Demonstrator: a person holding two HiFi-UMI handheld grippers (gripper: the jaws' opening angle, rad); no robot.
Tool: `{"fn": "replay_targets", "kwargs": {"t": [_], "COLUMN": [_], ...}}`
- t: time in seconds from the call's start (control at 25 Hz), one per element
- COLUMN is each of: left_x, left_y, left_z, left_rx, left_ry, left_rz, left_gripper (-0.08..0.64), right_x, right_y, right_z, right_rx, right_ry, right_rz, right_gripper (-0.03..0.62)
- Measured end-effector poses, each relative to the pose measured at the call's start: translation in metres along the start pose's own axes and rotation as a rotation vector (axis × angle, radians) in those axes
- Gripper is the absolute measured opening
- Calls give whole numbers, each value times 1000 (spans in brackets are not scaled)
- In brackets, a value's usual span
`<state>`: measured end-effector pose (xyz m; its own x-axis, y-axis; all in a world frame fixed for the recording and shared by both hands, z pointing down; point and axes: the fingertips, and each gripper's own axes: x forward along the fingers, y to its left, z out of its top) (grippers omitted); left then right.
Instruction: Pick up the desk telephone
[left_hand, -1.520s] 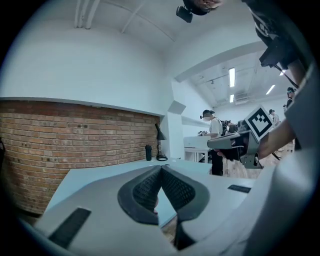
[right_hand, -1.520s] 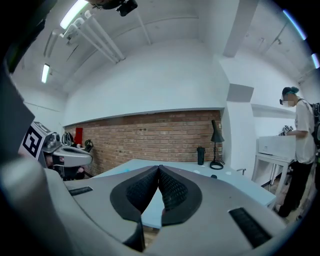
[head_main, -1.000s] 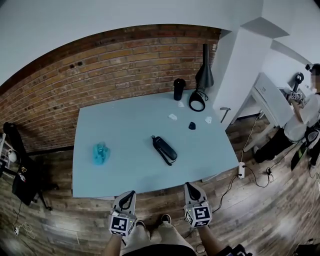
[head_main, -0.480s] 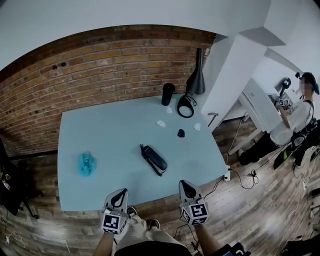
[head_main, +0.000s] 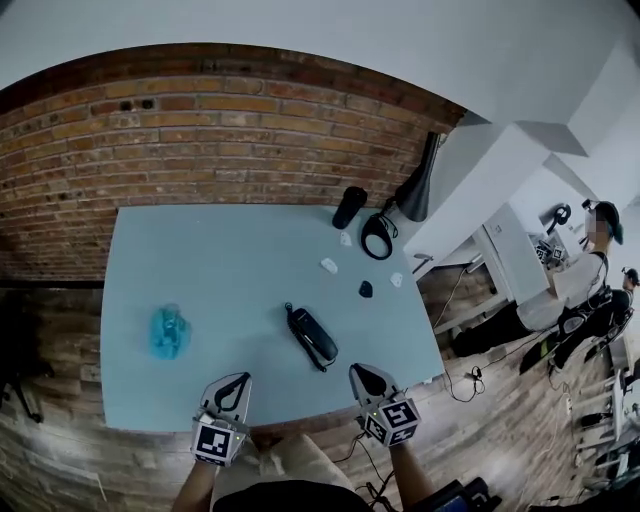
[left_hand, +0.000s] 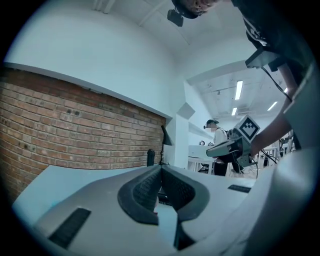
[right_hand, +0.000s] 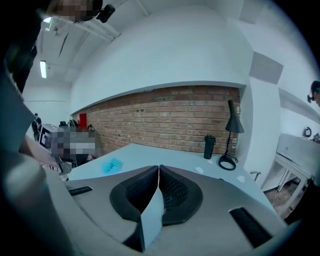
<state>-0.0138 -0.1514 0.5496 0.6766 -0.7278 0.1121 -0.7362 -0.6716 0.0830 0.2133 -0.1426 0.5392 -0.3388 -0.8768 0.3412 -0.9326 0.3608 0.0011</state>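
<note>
The desk telephone (head_main: 312, 336), a black handset with a cord, lies on the light blue table (head_main: 230, 260) near its front edge. My left gripper (head_main: 240, 381) hangs over the table's near edge, to the left of the phone and short of it, its jaws shut and empty. My right gripper (head_main: 358, 373) is at the near edge just right of the phone, also shut with nothing in it. In the left gripper view the left gripper (left_hand: 159, 171) shows its pads pressed together. The right gripper (right_hand: 159, 168) looks the same in its own view.
A crumpled blue thing (head_main: 169, 331) lies at the table's left. At the back right stand a black bottle (head_main: 349, 207) and a black desk lamp (head_main: 418, 185) with a ring base (head_main: 378, 236). Small white scraps (head_main: 329, 265) and a small black object (head_main: 366, 289) lie between. A person (head_main: 580, 280) stands far right.
Both grippers have come forward from over the floor to the table's near edge, closer to the phone. Their jaws stayed shut.
</note>
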Motion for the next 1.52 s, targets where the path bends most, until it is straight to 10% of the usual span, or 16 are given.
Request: {"fn": "replay_targets", "kwargs": {"t": [0.2,0.52,1.08,1.52], "left_x": [-10,-13,-4,-22], "left_y": [14,45,57,62], "left_z": [-9,-7,-12,-8], "left_rx": [-72,52,21,23], "left_ry": [-5,30,54,97], "left_rz": [24,124,284,311], "left_gripper": [28,28,28,28], "right_x": [34,104,189,210], "right_y": [8,-15,-33,-40], "right_z": [-5,-10,-105,-176], "right_rx": [138,95,-97,-81], "right_ry": [39,69,500,756], "right_rz": [120,186,366,336], "right_gripper": [60,113,481,502]}}
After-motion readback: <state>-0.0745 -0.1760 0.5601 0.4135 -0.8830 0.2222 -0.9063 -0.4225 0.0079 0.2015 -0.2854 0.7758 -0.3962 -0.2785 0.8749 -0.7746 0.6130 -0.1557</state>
